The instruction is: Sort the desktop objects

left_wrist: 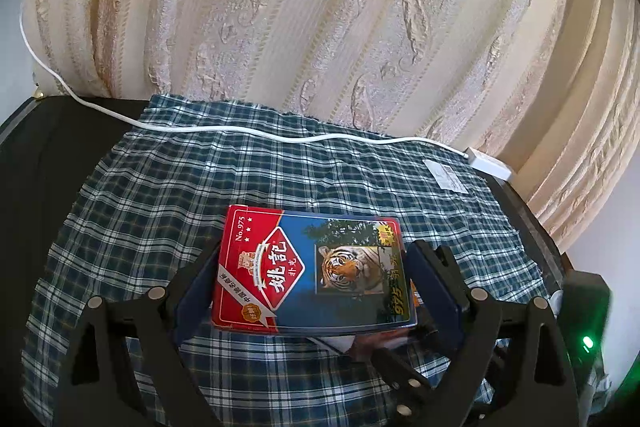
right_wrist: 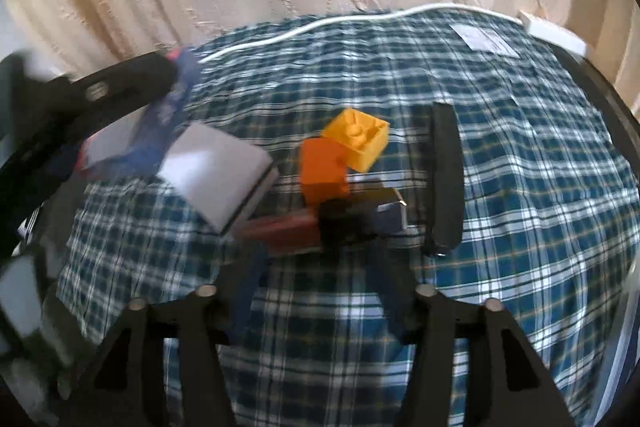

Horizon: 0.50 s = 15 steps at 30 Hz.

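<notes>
A red-and-blue card box bearing an orange tiger lies on a blue-green plaid cloth. A yellow block and an orange block sit before a cream patterned curtain.

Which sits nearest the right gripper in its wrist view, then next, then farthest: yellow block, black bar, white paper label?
1. Black bar, just right of the right gripper, its near end closest.
2. Yellow block, centre, tilted against the orange block.
3. White paper label, far right, near the white cable.
</notes>
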{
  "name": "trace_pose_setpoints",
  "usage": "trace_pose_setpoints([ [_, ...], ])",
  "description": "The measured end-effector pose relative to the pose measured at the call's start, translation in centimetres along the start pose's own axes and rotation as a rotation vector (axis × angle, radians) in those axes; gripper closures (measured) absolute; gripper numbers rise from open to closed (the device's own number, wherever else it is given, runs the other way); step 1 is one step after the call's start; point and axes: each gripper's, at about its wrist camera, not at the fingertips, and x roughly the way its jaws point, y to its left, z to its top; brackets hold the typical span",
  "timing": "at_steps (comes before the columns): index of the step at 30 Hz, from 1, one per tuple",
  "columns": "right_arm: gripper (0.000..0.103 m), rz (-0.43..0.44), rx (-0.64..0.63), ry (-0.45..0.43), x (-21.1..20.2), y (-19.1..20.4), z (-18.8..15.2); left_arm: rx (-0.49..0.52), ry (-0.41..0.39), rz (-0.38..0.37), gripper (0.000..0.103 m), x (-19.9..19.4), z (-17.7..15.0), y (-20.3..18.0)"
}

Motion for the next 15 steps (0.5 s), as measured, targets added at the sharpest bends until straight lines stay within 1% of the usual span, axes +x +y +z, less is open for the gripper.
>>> trace_pose_setpoints([
  [3, 0.026, -0.005, 0.039, 0.001, 0.1, -0.4, 0.4, 0.006, 0.002, -0.006, 0.01, 0.0, -0.1, -0.3],
  [6, 0.026, 0.038, 0.049, -0.004, 0.0, -0.5, 0.6, 0.005, 0.0, -0.009, 0.01, 0.0, 0.0, -0.3],
  [12, 0.026, 0.032, 0.022, -0.047, -0.5, -0.8, 1.0, -0.021, -0.002, -0.004, 0.01, -0.1, 0.1, 0.4],
  [15, 0.026, 0.044, 0.017, -0.064, -0.7, -1.4, 1.5, -0.021, 0.0, -0.006, 0.01, -0.1, 0.1, 0.3],
])
